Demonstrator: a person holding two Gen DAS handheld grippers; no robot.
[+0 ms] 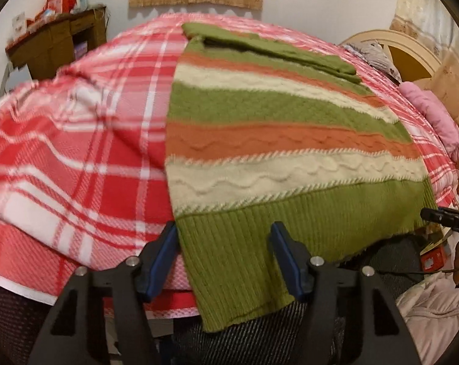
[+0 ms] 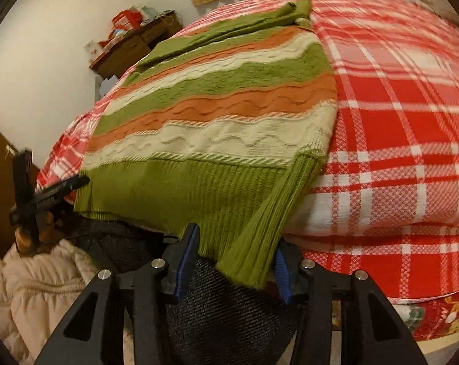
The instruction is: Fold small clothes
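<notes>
A striped knit sweater (image 1: 275, 140) in green, orange and cream lies flat on the red plaid bed cover (image 1: 77, 140), its sleeves folded across the far end. Its green ribbed hem hangs over the near bed edge. My left gripper (image 1: 223, 243) is open, its blue pads either side of the hem's left corner. In the right wrist view the sweater (image 2: 217, 115) lies the same way, and my right gripper (image 2: 238, 258) is open around the hem's right corner (image 2: 253, 261). Each gripper shows at the edge of the other's view.
A brown desk (image 1: 56, 42) with boxes stands at the far left against the wall. A pink pillow (image 1: 433, 115) and a headboard (image 1: 412, 51) are at the right. A pale padded jacket (image 2: 37, 289) and dark cloth (image 2: 229, 319) lie below the bed edge.
</notes>
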